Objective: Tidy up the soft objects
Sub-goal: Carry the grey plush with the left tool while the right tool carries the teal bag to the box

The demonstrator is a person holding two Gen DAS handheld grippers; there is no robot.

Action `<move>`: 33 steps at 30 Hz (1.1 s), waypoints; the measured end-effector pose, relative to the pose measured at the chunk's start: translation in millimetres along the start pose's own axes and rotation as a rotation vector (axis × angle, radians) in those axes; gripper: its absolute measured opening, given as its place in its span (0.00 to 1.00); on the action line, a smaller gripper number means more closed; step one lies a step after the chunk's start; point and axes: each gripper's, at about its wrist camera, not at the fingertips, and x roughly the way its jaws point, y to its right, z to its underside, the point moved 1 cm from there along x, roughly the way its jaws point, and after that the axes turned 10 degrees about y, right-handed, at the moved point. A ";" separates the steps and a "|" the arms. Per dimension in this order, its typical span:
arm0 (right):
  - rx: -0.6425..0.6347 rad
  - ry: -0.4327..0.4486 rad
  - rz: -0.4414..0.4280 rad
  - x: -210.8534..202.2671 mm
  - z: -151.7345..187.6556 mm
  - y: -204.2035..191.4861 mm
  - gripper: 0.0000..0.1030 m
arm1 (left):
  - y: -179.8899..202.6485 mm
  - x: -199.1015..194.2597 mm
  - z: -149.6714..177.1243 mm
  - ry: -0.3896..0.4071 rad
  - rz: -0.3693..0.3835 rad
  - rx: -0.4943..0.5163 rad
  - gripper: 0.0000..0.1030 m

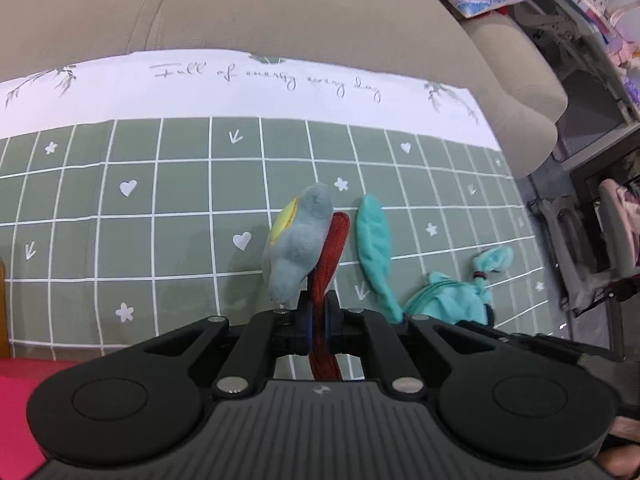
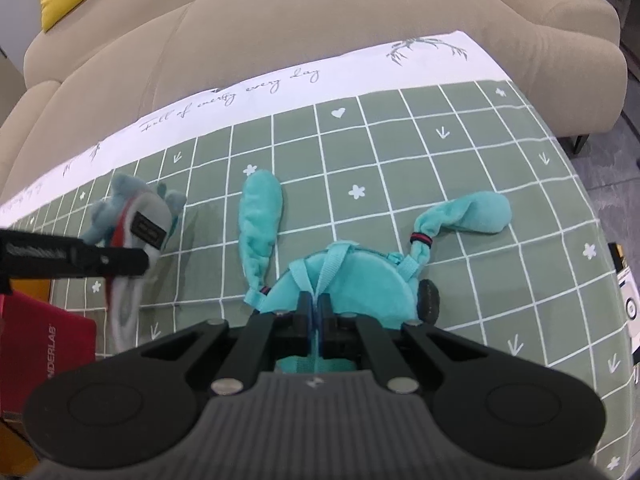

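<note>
Two soft toys are in hand at once, one per gripper. The left gripper [image 1: 318, 334] is clenched on the red strip [image 1: 330, 256] of a grey plush [image 1: 296, 248], which is held clear of the cloth and stands up past the fingertips, its long axis running roughly along the fingers. The right gripper [image 2: 316, 320] is clamped on a strap at the top of the teal plush [image 2: 340, 280], whose rounded body lies flat on the cloth just ahead of the fingers. Its two long ears [image 2: 260, 220] are splayed away from that gripper, one nearly straight ahead, the other off to the right.

From the right wrist view the grey plush is seen to the left of the teal one, a little apart, with the left gripper's black arm crossing in front of it. The teal plush is therefore nearer the right hand, and any gathering move would likely bring the grey one rightward toward it.

The work is done on a green checked cloth [image 2: 460, 184] with a white lettered border, spread over a table before a beige sofa [image 2: 320, 20]. A red box [image 2: 48, 344] is seen at the left edge, and shelves [image 1: 592, 8] at far right.
</note>
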 end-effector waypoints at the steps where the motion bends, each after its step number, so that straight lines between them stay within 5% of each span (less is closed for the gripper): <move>1: -0.008 0.000 -0.001 -0.9 -0.1 -1.2 0.00 | 1.6 -5.2 -1.1 0.001 -0.006 0.007 0.05; 10: 0.029 0.017 0.031 -21.4 -6.8 -10.4 0.00 | 12.4 -50.0 -10.9 -0.018 -0.035 0.084 0.05; 15: 0.037 0.039 0.029 -49.9 -15.4 -26.1 0.00 | 0.8 -68.7 -4.7 -0.146 -0.113 0.075 0.05; 19: -0.016 0.069 0.041 -70.4 -23.8 -56.4 0.00 | -17.0 -103.1 -3.2 -0.118 -0.103 0.067 0.05; 24: -0.084 0.097 -0.006 -99.1 -35.4 -114.6 0.00 | -55.1 -153.9 -5.8 -0.103 -0.114 0.033 0.05; 33: -0.241 0.142 -0.179 -133.7 -46.7 -265.5 0.00 | -180.9 -253.1 10.0 -0.018 -0.216 -0.125 0.05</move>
